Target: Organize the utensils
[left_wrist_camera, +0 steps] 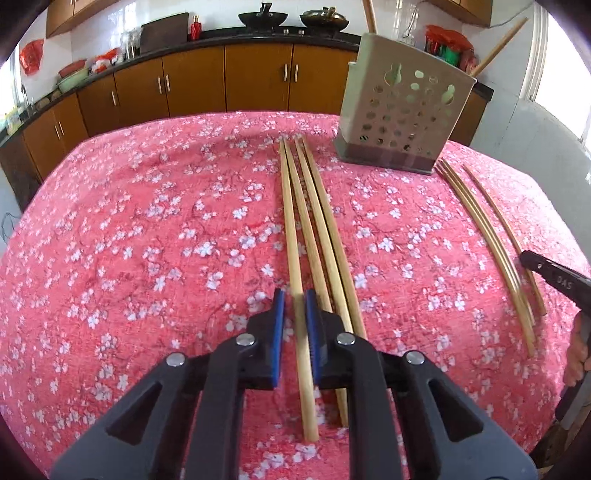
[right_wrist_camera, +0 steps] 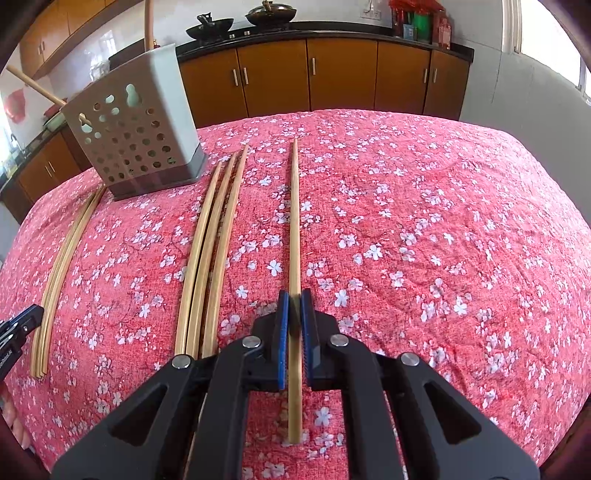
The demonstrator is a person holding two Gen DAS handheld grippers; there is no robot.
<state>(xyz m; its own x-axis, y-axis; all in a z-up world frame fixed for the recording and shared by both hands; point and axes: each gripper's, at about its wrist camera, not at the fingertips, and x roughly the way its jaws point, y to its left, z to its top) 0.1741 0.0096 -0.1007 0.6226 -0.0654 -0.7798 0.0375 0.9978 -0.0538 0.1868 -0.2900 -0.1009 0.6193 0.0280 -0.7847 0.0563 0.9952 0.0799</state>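
Chopsticks of pale wood lie in loose rows on the pink flowered tablecloth (left_wrist_camera: 147, 221), near the grey perforated plastic utensil holder (left_wrist_camera: 402, 110) at the far side. The left gripper (left_wrist_camera: 295, 314) straddles the leftmost chopstick (left_wrist_camera: 291, 221) of the near bundle, its blue pads almost closed on it. The right gripper (right_wrist_camera: 294, 314) brackets a lone chopstick (right_wrist_camera: 294, 221) likewise; whether either truly clamps, I cannot tell. Picking up looks to be the step. Next: squeeze, lift, tip each into the holder.

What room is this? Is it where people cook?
Most likely a home kitchen: woks sit on a dark counter above brown cabinets, and chopsticks lie by a holder on the table.
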